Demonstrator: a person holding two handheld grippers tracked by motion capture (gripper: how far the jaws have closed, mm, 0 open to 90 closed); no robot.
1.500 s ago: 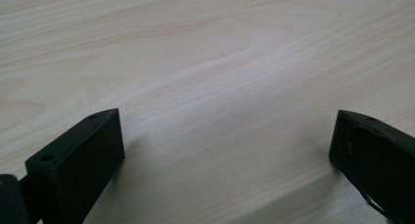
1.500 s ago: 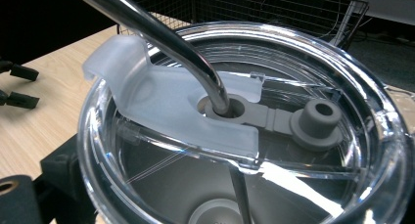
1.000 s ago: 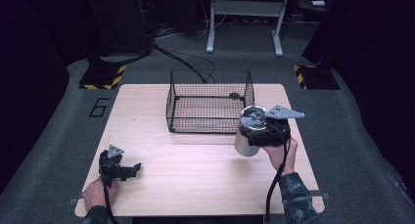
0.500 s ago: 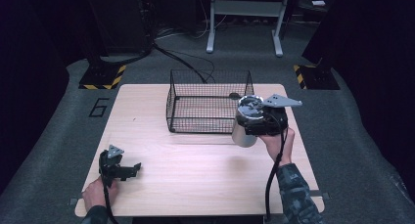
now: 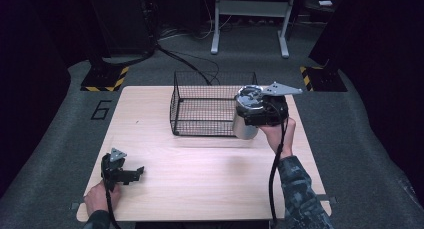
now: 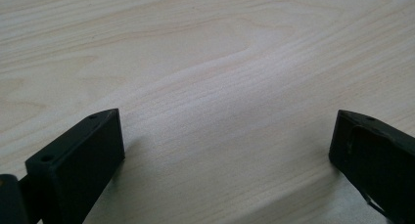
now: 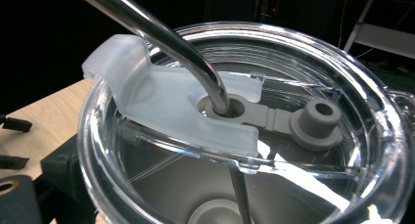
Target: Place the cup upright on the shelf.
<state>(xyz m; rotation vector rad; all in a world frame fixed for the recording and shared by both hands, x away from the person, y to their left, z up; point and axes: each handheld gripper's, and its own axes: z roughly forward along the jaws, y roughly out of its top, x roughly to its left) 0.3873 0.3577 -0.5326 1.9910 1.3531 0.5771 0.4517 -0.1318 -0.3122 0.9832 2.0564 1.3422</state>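
Observation:
My right gripper (image 5: 248, 120) is shut on a steel tumbler (image 5: 244, 128) and holds it above the table, tight against the front right corner of the black wire basket (image 5: 200, 103). The tumbler carries a clear lid (image 7: 205, 116) with a bent metal straw (image 7: 161, 35) through its hole; one black jaw shows low at the left beside the cup. At the table's front left my left gripper (image 5: 134, 173) rests open, and its jaws (image 6: 225, 150) stand wide apart over bare wood with nothing between them.
The basket stands at the back middle of the light wooden table (image 5: 210, 179). Grey carpet surrounds the table, with a metal stand (image 5: 250, 19) and cables on the floor behind.
The right gripper has lifted the tumbler and carried it away from the person, up to the basket's front right corner. The left gripper has stayed put.

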